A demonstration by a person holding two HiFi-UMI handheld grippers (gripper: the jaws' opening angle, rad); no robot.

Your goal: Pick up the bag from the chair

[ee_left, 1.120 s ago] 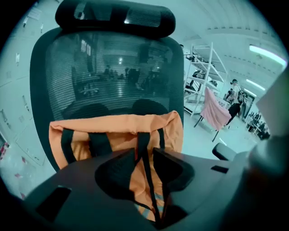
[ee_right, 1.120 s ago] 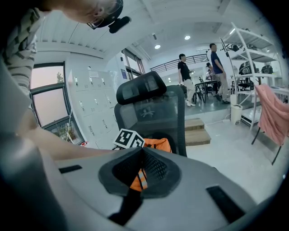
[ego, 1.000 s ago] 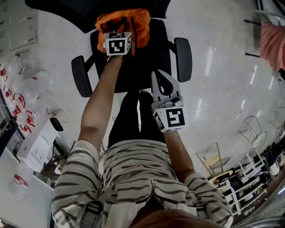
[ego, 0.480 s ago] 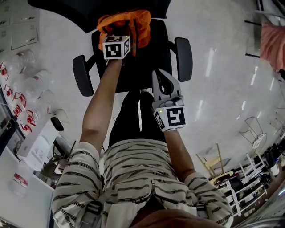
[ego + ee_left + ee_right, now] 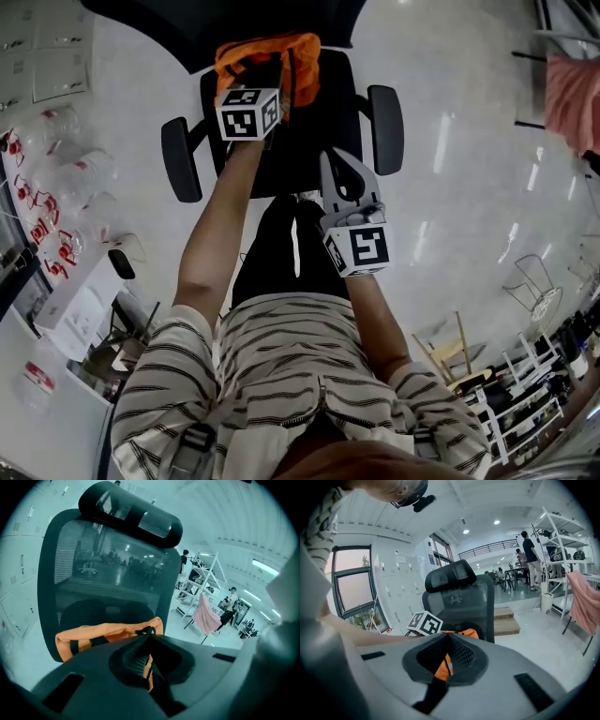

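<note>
With left gripper (image 5: 149, 637), pinching bag (image 5: 117, 632) by its black strap, jaws pressed together on it. Holding right gripper (image 5: 447, 638) empty, jaws together, at centre of head view, nearer the body. Finding orange bag at top centre there, at the back of the chair (image 5: 319, 112) seat, by the backrest.

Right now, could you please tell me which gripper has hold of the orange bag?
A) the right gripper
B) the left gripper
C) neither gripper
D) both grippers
B: the left gripper has its jaws closed on the black strap of the orange bag, while the right gripper is shut on nothing, apart from the bag.
</note>
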